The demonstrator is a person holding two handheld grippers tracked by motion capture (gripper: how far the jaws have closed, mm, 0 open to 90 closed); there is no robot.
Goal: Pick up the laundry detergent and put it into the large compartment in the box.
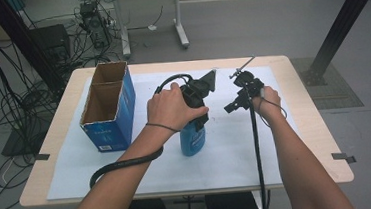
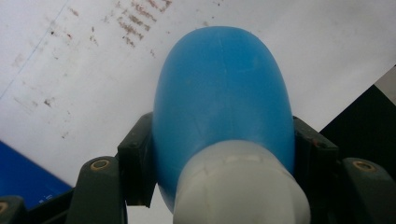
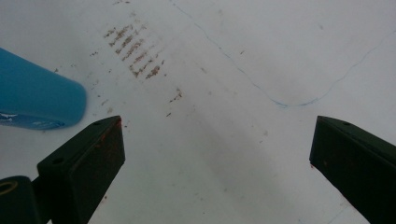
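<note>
- Your left tool [image 2: 219, 177] pinches the blue bottle [image 2: 222, 98] just below its white cap [image 2: 240, 186], upright on the bench's white sheet [image 1: 237, 150].
- Your right tool [image 3: 217, 158] hovers spread wide, gripping nothing.
- Risk: the smooth, rounded bottle may slip or tip when lifted, since the grip sits high.

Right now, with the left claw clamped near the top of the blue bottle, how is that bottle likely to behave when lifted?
The blue bottle looks like smooth, rounded plastic, so it may slip or swivel between the left claw pads. They press just below its white cap, so the body would probably hang and swing. It looks rigid, and tall and narrow, so likely tippy when set down.
</note>
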